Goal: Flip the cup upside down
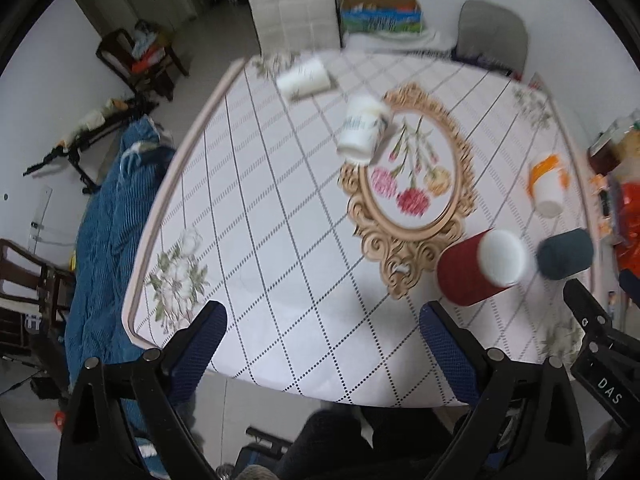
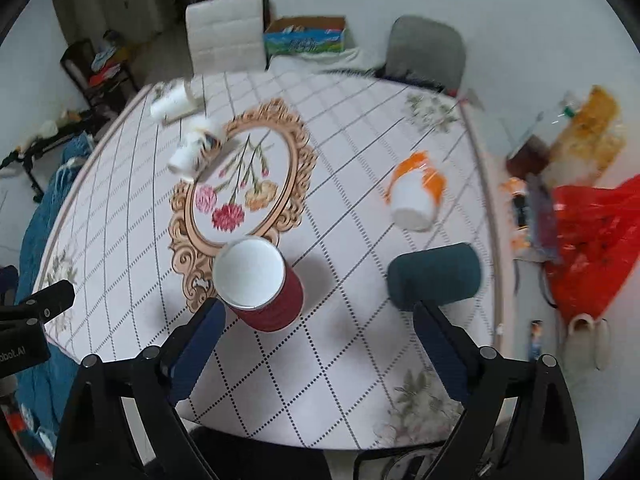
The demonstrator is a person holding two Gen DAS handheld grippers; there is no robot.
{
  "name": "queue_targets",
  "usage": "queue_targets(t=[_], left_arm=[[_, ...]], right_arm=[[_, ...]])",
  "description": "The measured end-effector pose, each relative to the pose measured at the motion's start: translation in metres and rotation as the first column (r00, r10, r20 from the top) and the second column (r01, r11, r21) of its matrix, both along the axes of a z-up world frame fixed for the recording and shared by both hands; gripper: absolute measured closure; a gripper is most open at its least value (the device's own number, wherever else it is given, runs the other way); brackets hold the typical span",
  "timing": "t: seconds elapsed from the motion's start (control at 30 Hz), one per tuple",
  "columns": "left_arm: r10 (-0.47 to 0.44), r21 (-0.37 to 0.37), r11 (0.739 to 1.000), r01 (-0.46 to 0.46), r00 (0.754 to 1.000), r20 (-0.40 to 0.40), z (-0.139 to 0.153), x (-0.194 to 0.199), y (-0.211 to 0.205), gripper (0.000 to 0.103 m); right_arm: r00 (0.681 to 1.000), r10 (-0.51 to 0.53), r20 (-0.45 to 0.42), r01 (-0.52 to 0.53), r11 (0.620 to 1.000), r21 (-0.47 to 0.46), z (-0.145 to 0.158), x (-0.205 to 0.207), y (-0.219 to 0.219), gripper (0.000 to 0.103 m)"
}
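A red cup with a white inside [image 2: 262, 284] stands mouth up on the table near its front edge; it also shows in the left wrist view [image 1: 478, 268]. A dark teal cup [image 2: 436, 274] lies to its right, also in the left wrist view [image 1: 565, 254]. An orange-and-white cup [image 2: 416, 196] stands mouth up farther back. My right gripper [image 2: 320, 344] is open above the front edge, short of the red and teal cups. My left gripper [image 1: 320, 344] is open and empty above the table's front left.
A white printed cup [image 1: 362, 128] and a white cup on a flat object [image 1: 304, 76] sit at the back left. The tablecloth [image 1: 280, 220] has a floral oval. Chairs stand behind; a red bag [image 2: 596, 240] and clutter lie right.
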State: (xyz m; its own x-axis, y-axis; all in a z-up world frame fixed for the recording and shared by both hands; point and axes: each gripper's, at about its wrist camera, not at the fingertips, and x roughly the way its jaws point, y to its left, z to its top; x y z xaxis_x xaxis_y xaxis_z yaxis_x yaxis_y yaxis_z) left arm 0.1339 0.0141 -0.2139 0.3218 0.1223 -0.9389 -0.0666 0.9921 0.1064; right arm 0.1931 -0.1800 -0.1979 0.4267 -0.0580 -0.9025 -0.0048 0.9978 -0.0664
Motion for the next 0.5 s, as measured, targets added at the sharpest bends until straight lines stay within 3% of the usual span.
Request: queue_targets(t=[0.2,0.5], left_arm=[[-0.052,-0.01,0.999,0.053,0.994,0.098,0.045,-0.026,0.0,0.004],[-0.114,-0.031,0.992,0.122,0.974,0.198,0.096,-0.083,0.016,0.004]], right_arm=[[0.992,-0.04,0.117,0.043,0.999,-0.025,0.06,-0.036,0.002,0.006],[0.972,-0.106,0.209,0.111,0.994,-0.012,0.128,-0.113,0.014,0.005]])
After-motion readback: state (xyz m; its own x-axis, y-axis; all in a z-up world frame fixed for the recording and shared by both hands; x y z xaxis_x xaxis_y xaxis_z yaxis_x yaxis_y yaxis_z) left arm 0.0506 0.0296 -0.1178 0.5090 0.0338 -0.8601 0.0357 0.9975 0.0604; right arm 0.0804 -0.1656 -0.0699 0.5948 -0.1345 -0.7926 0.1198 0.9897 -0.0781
